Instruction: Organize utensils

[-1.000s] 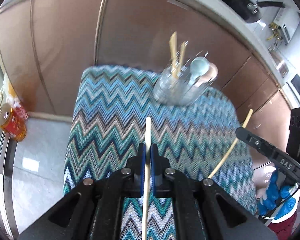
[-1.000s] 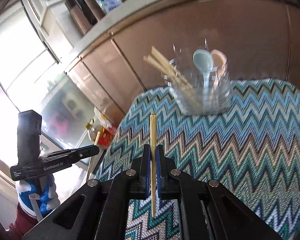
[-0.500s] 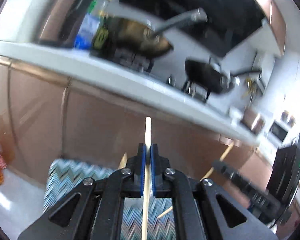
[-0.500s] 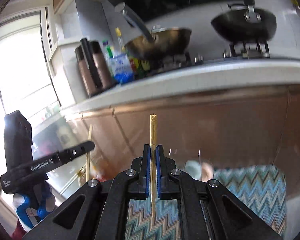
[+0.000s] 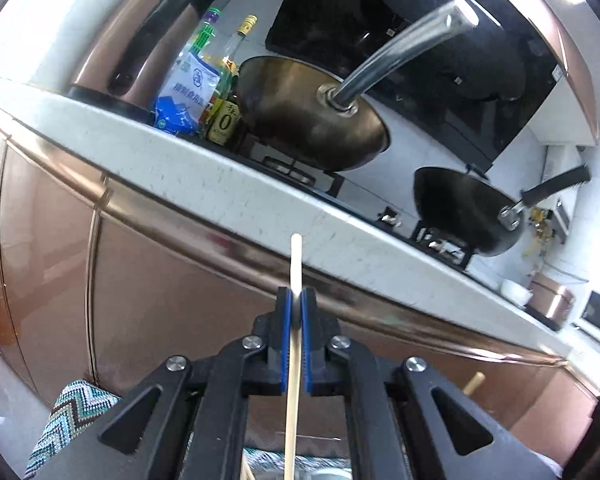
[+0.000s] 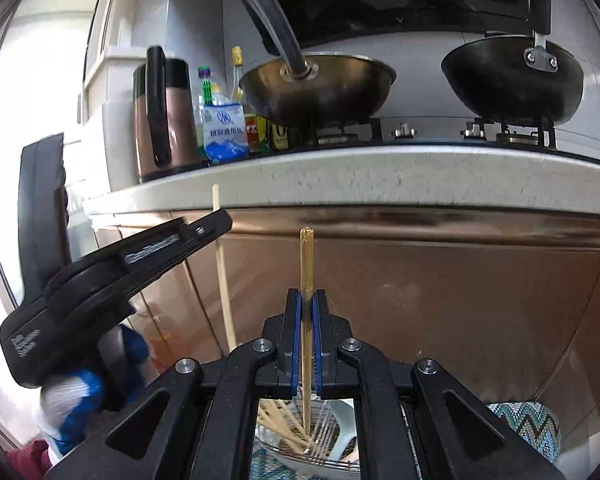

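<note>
In the left wrist view my left gripper point(image 5: 296, 298) is shut on a pale wooden chopstick point(image 5: 294, 264) that stands nearly upright between its blue pads. My right gripper point(image 6: 306, 300) is shut on a darker golden chopstick point(image 6: 306, 260), also upright. Its lower end hangs over a clear holder point(image 6: 320, 460) on the cloth. The holder has several chopsticks point(image 6: 276, 420) and a pale spoon point(image 6: 342, 428) in it. The left gripper point(image 6: 220, 218) shows at the left of the right wrist view, in a blue and white gloved hand point(image 6: 80, 392), with its chopstick point(image 6: 224, 288) beside the right one.
A white countertop edge point(image 6: 380, 184) runs across above brown cabinet doors point(image 6: 460, 300). On it stand a brass wok point(image 6: 320, 88), a black pan point(image 6: 512, 80), a copper kettle point(image 6: 160, 120) and bottles point(image 6: 224, 128). The zigzag cloth point(image 5: 68, 412) shows low in both views.
Both grippers have risen and tipped upward, so the views swung from the cloth and holder to the counter and stove. The holder now sits low under the right gripper. Both chopsticks stay gripped.
</note>
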A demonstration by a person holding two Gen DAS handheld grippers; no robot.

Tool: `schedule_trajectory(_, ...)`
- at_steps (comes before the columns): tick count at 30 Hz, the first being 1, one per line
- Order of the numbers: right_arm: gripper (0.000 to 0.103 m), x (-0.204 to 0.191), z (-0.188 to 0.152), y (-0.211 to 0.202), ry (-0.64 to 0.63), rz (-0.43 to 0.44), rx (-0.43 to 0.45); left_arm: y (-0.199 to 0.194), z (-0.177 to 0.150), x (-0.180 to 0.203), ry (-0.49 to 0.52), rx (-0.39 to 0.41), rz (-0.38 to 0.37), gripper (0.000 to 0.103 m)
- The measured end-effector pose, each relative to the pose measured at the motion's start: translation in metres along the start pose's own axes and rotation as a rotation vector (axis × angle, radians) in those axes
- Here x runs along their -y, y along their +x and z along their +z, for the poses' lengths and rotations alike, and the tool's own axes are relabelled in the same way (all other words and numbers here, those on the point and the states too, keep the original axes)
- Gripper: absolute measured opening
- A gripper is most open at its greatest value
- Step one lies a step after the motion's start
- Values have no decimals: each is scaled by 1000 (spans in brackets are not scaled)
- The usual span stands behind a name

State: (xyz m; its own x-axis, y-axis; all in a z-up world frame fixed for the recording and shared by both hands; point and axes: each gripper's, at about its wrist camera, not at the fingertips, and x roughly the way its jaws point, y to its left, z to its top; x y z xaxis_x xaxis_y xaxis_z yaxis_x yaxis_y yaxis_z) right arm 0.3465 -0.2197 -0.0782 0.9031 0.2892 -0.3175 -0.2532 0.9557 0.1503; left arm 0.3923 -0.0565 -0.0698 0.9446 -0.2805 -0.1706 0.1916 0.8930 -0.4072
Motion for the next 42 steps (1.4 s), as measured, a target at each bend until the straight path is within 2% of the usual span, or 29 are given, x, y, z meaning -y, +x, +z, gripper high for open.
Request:
schedule_trajectory(7,7,-2,-21,2,-27,-1,-23,9,-28,-13,-6,-14,30,6)
schedule_trajectory(10,25,-2,-21,-7,-17,-11,-15,-5,-25,-15,5,2,32,15)
schedule_trajectory(12,27,-2,-18,-16,-4,-19,-2,-19,-18,-14,18,16,39,24)
schedule_trajectory(16,29,-5,-11,-46,5,-40,27,-51,-1,-12,51,27,61,30)
schedule_trajectory(20,38,-11,-4,-85,15,-73,65,-89,13,-7,100,10,93,38)
schedule_trajectory(26,45,-21,3,-148,37,-117,119,-148,20,5,186,-34,137,44)
schedule_trajectory(30,52,-32,-2,-186,30,-152,149,-192,18,20,251,-46,175,49)
schedule_trajectory(35,63,-50,-13,-229,-22,-222,195,-249,7,38,359,-16,213,58)
schedule_trajectory(42,76,-59,-30,-276,-51,-285,234,-303,-7,47,410,10,220,64)
